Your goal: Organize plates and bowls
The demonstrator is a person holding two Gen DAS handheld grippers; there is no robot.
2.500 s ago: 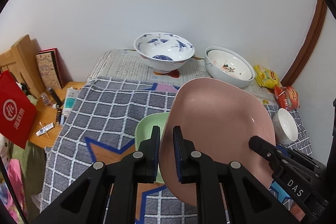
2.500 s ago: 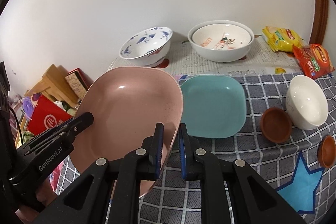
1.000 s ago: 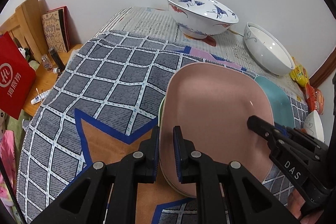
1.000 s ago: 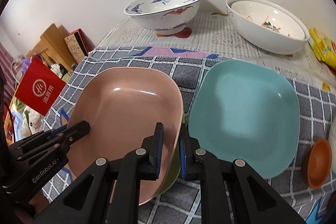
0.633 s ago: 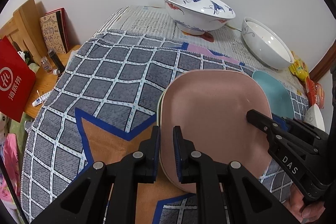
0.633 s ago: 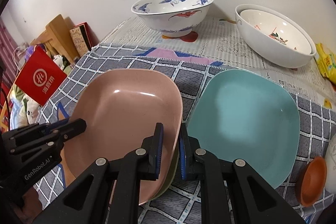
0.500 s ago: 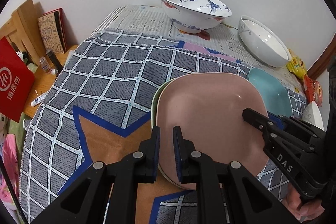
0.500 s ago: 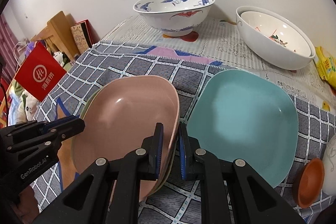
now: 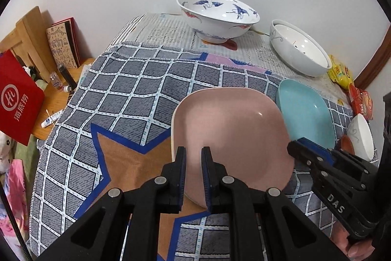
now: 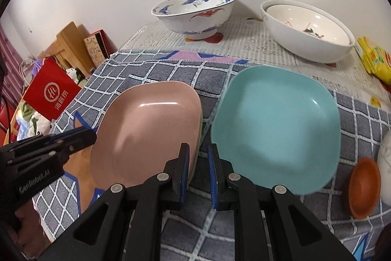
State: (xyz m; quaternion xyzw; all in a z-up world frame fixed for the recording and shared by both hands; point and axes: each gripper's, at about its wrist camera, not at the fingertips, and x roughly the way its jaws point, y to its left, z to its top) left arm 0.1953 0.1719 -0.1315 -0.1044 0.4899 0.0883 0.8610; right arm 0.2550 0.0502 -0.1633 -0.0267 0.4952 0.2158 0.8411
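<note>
Pink plate (image 9: 232,129) rests flat on the checked cloth (image 9: 136,89), over a green plate's edge (image 10: 200,125). Beside it lies the teal plate (image 10: 276,124); beyond, a crane-pattern bowl (image 9: 217,16) and nested white bowls (image 10: 308,31). Left tool (image 9: 193,163) and right tool (image 10: 197,158) are slightly parted at the pink plate's rim, gripping nothing.

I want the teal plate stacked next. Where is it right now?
The teal plate lies flat on the checked cloth, just right of the pink plate, in front of the white bowl.
</note>
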